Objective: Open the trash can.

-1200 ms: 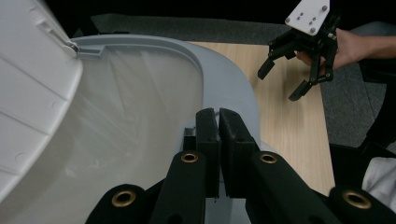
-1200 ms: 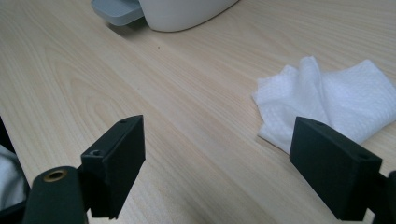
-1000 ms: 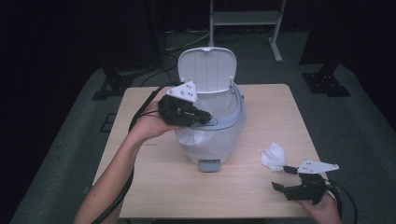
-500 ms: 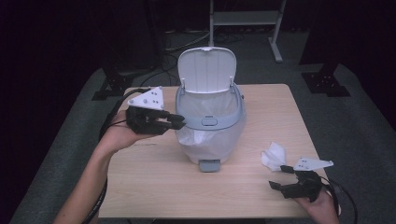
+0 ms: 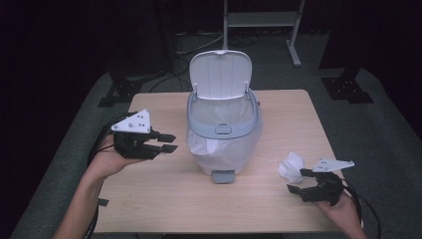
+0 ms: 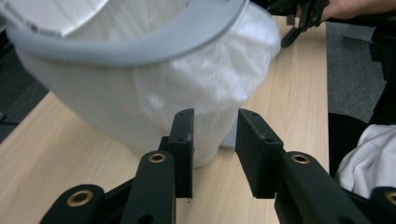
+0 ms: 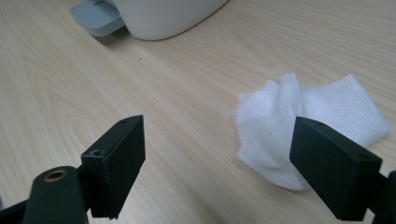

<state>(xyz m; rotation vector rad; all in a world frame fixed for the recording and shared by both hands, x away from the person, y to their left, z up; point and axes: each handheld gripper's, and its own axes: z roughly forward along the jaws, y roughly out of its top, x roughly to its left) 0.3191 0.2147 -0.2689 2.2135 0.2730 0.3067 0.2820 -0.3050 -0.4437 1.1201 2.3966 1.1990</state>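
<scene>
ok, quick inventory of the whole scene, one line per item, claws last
table: 1, light wood, centre of the high view
bin: 1, grey rim with a white liner, mid-table; white lid up, grey pedal at its near base
crumpled tissue: 1, white, on the table to the right of the bin, near the right claw
metal stand: 1, pale grey, on the floor behind the table
left claw: 1, black with a grey plate, held left of the bin, jaws slightly apart, holding nothing
right claw: 1, black with a grey plate, near right of the table, jaws wide open by the tissue

Matt wood table (image 5: 164,199), plastic bin (image 5: 224,130)
</scene>
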